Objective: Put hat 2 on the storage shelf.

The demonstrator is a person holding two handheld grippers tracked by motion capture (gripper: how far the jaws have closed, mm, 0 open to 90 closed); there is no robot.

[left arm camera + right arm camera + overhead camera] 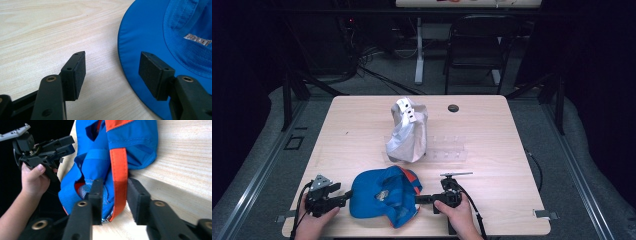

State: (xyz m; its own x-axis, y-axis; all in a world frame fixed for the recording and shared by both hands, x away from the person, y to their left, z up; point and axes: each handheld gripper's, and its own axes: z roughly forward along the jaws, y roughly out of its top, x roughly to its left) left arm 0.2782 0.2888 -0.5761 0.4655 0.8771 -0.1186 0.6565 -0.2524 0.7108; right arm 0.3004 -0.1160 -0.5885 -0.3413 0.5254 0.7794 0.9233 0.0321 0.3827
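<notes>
A: Where was the blue hat?

B: Lay at the near edge of the table, between the left gripper and the right gripper. Far off behind, a grey bag.

A: Handling?

B: Looked soft, light, floppy; probably slumped if lifted by one point. Brim seemed a bit stiffer, the orange strap sturdier.

A: Grips?

B: Left jaws stood spread at the brim's left edge, nothing pinched. Right jaws closed in around the strap and folded cloth; firmly clamped or not, couldn't tell.
</notes>
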